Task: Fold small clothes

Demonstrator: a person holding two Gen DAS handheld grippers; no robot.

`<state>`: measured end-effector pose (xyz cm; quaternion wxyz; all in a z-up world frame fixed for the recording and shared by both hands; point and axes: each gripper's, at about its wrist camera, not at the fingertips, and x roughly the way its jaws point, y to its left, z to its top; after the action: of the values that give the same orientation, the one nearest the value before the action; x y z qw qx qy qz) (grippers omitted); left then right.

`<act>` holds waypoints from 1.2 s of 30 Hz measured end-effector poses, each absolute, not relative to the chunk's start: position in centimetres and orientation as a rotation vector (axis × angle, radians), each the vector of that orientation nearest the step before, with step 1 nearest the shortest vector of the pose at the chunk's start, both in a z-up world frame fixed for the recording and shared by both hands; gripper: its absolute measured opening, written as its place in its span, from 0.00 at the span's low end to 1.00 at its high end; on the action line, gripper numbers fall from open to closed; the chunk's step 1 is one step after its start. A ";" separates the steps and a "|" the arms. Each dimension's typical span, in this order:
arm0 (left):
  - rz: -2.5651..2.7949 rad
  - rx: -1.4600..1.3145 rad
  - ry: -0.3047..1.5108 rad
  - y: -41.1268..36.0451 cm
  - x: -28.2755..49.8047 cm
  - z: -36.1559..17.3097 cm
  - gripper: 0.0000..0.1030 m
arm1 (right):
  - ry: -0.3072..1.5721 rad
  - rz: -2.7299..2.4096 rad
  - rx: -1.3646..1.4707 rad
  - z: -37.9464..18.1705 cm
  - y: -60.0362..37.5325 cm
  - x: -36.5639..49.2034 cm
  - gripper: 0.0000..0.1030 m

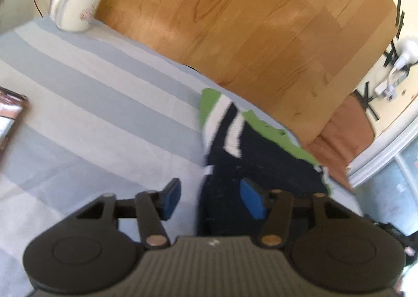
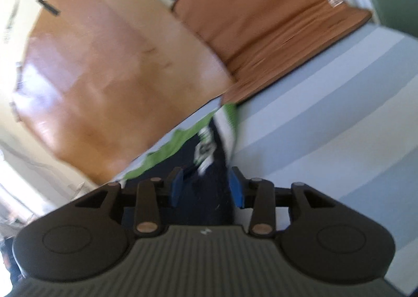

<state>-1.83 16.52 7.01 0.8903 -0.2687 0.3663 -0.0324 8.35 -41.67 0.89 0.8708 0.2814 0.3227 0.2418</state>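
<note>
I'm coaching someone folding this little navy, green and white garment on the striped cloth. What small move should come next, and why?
Probably lift both grippers clear and check the fold. The left gripper and right gripper both stand open, gripping nothing, and the garment lies bunched on the striped cloth near the wooden board; blur hides whether its edges line up.

Your garment [image 1: 250, 145] is a small piece of clothing, mostly dark navy, with white bands and bright green patches along one side. You see it lying crumpled rather than flat on the striped blue-grey cloth [image 1: 91, 104] that covers the surface, close to that cloth's far edge where the wooden floor begins. In the right wrist view the garment [image 2: 209, 166] is blurred, showing a white-and-dark printed patch.
</note>
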 end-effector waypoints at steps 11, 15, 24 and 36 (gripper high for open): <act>-0.072 -0.257 0.871 11.3 -0.7 5.3 0.12 | 0.721 0.478 0.332 -0.6 -38.4 5.4 0.12; -0.057 -0.213 0.873 11.1 -1.2 5.5 0.13 | 0.719 0.458 0.338 -0.8 -38.4 5.9 0.13; -0.010 -0.178 0.838 11.9 -1.9 7.5 0.29 | 0.706 0.417 0.246 1.3 -38.4 5.9 0.36; -0.037 0.123 0.764 8.6 13.8 11.9 0.59 | 0.739 0.666 0.062 6.6 -29.7 19.7 0.44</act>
<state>13.84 8.57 11.88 0.9260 0.0600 0.3723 -0.0179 19.75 -29.74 6.56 0.8785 0.0299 0.3542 0.3192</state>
